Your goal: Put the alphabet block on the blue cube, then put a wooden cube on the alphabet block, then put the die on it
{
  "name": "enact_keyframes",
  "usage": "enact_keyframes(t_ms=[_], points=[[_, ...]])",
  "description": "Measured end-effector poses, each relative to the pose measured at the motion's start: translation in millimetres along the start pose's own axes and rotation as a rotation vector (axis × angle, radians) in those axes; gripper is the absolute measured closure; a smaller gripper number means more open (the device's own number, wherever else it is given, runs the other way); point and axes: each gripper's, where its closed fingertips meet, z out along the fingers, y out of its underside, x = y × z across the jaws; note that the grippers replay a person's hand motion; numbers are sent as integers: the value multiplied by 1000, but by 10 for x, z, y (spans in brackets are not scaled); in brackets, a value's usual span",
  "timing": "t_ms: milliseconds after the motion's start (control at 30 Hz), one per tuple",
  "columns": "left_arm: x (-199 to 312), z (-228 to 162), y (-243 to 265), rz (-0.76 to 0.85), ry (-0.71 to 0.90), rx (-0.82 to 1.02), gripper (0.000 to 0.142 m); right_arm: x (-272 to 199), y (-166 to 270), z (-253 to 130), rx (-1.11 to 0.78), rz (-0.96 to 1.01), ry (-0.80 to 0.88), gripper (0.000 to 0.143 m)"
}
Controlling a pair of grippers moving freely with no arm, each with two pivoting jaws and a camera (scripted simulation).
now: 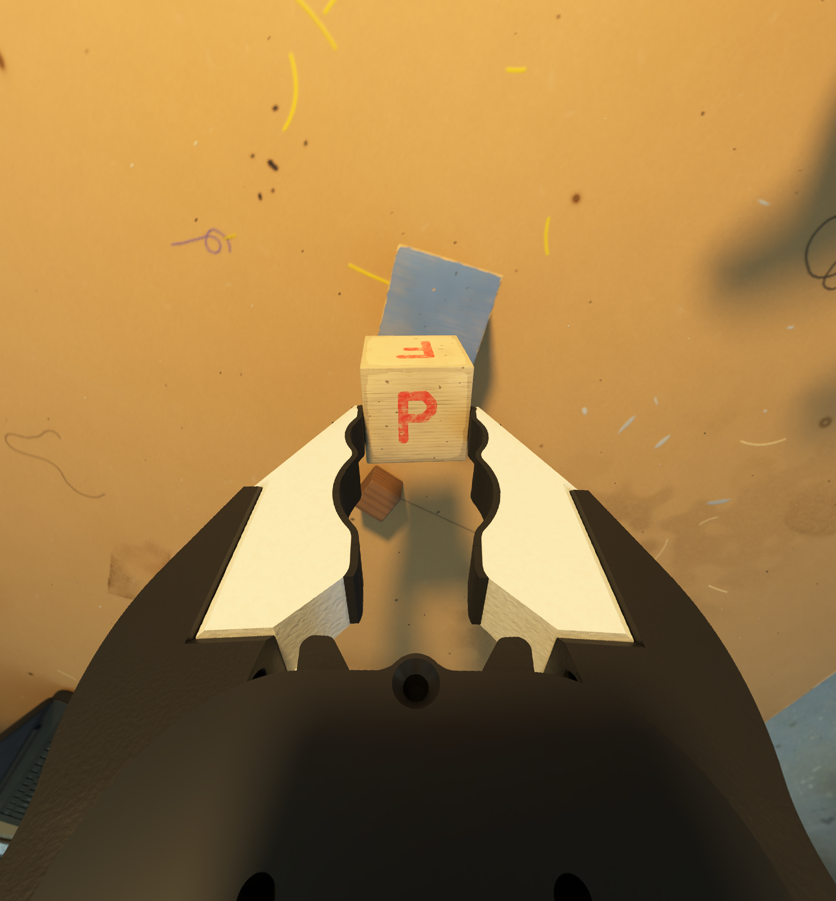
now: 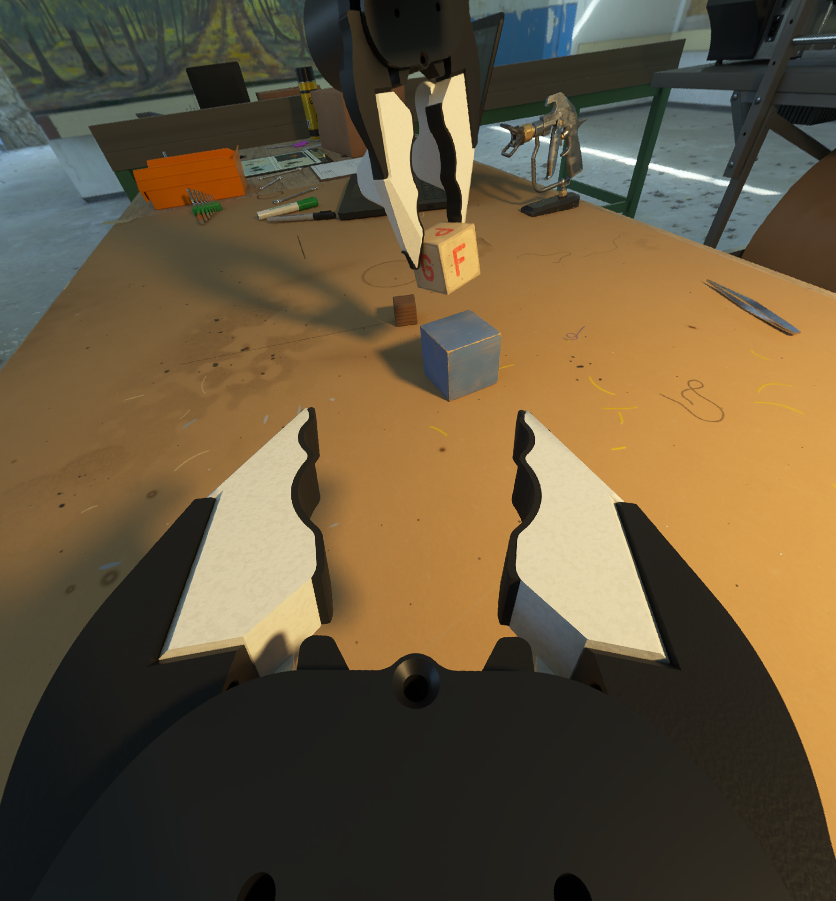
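Between the fingertips of the left gripper (image 1: 415, 414) sits the alphabet block (image 1: 416, 400), a pale wooden cube with a red letter stamped on each face that shows; the jaws are clamped against its two sides. From the right wrist view the block (image 2: 447, 257) hangs tilted in the air, clear of the table (image 2: 260, 439), with the left gripper (image 2: 430, 229) pointing down from above. Below it and slightly nearer the right camera stands the blue cube (image 2: 461, 355), its paint worn at the edges, resting flat on the tabletop and apart from the block. In the left wrist view the blue cube (image 1: 439, 297) lies just beyond the block, partly covered by it. A small wooden cube (image 2: 405, 309) of darker brown stands on the table near the blue cube, on its far left side; the left wrist view shows it (image 1: 381, 492) below the held block.

The right gripper (image 2: 416, 414) hovers low over the table short of the blue cube, its jaws spread wide with nothing between them.

Farther back on the table lie an orange box (image 2: 192, 175), a green rack of drill bits (image 2: 204, 205), marker pens (image 2: 289, 208), printed papers (image 2: 284, 161) whose writing is too small to tell, a yellow spray can (image 2: 307, 100) and a metal spray gun (image 2: 550, 141) on a stand. Scribbled pen marks cross the tabletop.
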Motion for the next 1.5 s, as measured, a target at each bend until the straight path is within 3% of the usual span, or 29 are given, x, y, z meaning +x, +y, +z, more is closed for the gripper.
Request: enact_keyframes(t_ms=[667, 1500], points=[[108, 247, -220, 177, 55, -107, 100, -11, -40, -73, 18, -6, -1, 62], [81, 330, -219, 198, 80, -94, 100, 3, -28, -69, 21, 3, -6, 62]])
